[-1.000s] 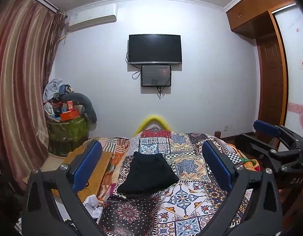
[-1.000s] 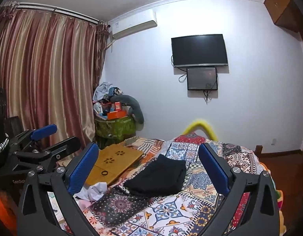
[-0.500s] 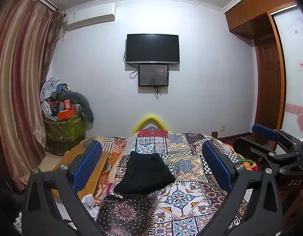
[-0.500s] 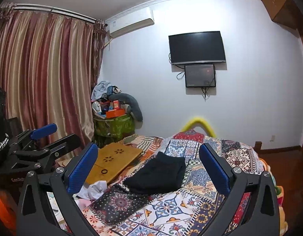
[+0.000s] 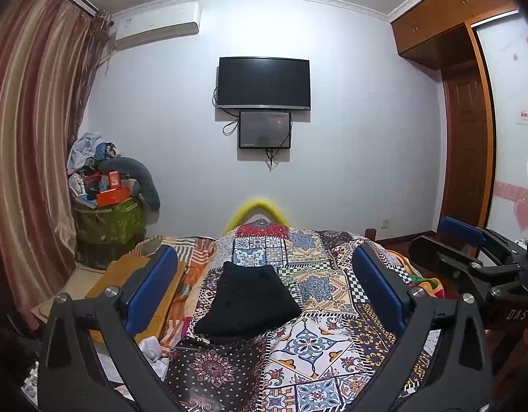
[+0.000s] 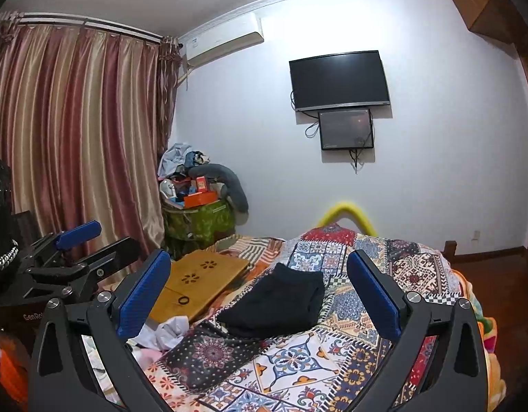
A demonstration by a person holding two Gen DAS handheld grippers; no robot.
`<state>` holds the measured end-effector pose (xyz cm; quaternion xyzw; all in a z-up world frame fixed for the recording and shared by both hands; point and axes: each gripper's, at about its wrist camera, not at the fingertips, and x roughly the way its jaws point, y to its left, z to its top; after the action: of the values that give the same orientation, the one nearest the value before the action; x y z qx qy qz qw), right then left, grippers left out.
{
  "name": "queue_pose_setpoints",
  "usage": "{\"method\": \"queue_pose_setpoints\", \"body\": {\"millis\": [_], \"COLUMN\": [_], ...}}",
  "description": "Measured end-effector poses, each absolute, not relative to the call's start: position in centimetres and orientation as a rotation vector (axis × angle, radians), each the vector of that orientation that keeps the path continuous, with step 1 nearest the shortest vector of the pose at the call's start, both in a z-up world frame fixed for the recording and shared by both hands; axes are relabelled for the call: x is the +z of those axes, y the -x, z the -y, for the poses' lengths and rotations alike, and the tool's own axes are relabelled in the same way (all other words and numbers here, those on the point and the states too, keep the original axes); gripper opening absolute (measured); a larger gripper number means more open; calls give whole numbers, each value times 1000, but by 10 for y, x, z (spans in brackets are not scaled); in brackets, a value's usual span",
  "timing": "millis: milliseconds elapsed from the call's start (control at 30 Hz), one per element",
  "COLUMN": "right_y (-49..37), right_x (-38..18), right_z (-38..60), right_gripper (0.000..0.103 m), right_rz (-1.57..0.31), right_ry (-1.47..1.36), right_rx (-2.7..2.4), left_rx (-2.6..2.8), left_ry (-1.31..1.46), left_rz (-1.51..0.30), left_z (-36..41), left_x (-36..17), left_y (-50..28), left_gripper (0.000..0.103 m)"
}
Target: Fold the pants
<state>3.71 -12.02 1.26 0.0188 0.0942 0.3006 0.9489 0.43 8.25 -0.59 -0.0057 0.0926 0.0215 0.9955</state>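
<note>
Black pants folded on the bed, both claws released and held back.

Left claw [image 5: 264, 292] and right claw [image 6: 260, 292] hang empty, near of the one pair of black pants [image 5: 248, 300] mid-bed on the patchwork bedspread [image 5: 332, 343]; a careless pinch could drag the bundle open. Counted: two claws, one pants.

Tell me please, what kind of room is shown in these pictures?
Most likely a bedroom in a home. A bed with a patterned quilt fills the foreground, a television hangs on the far wall, long curtains cover one side, and folded black pants lie on the quilt.
</note>
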Motion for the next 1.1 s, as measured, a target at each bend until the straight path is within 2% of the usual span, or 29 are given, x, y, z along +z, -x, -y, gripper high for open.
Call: {"method": "queue_pose_setpoints", "body": {"millis": [1100], "right_y": [-36], "right_x": [13], "right_z": [125], "right_gripper": [102], "right_rz": [-197], "right_ry": [-60], "right_rx": [590], "left_rx": [21], "left_ry": [10], "left_rz": [-219], "left_z": [-78], "left_x": [-10], "left_y": [-14], "left_gripper": [103]}}
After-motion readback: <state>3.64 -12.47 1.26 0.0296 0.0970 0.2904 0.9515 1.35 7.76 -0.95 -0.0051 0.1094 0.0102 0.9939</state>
